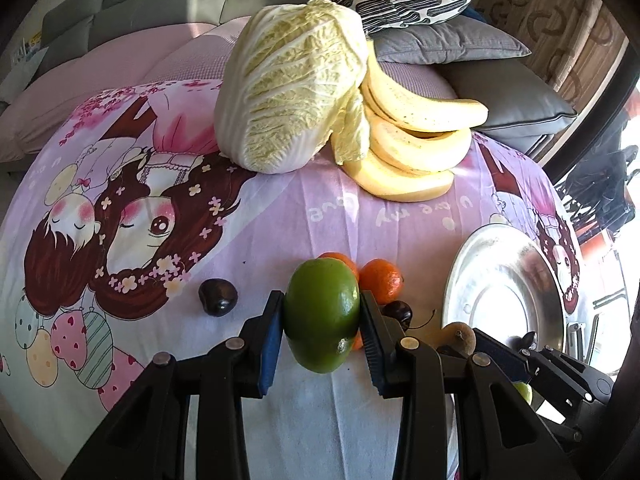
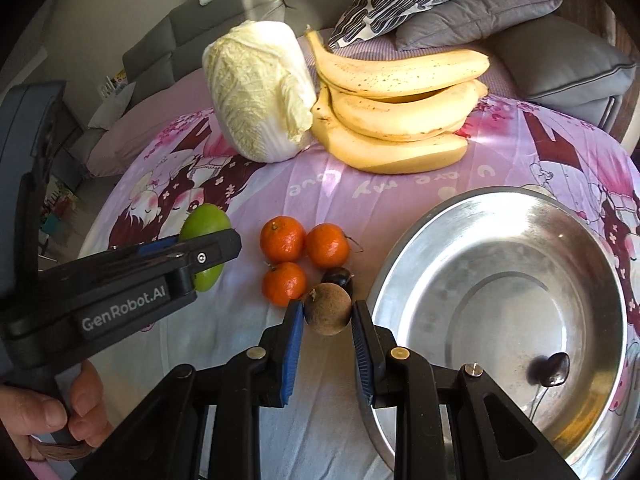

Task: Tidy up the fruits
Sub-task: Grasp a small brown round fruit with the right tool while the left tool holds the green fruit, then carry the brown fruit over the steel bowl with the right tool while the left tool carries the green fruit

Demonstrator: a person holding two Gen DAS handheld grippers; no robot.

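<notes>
My left gripper [image 1: 322, 320] is shut on a green mango [image 1: 322, 314], held just above the cloth; the mango also shows in the right wrist view [image 2: 204, 220]. My right gripper [image 2: 327, 316] is shut on a round brown fruit [image 2: 327, 309], which also shows in the left wrist view [image 1: 456, 336]. Three tangerines [image 2: 283, 239] lie in a cluster just beyond it, with a dark cherry [image 2: 336, 276] behind the brown fruit. A silver bowl [image 2: 460, 248] stands at the right with one cherry [image 2: 554, 368] inside. Another dark cherry [image 1: 218, 297] lies left of the mango.
A napa cabbage [image 2: 256, 92] and a bunch of bananas [image 2: 396, 108] lie at the far side of the pink cartoon cloth [image 2: 380, 188]. Grey and patterned cushions [image 2: 476, 12] sit on the sofa behind. The left gripper body [image 2: 120, 292] fills the left of the right wrist view.
</notes>
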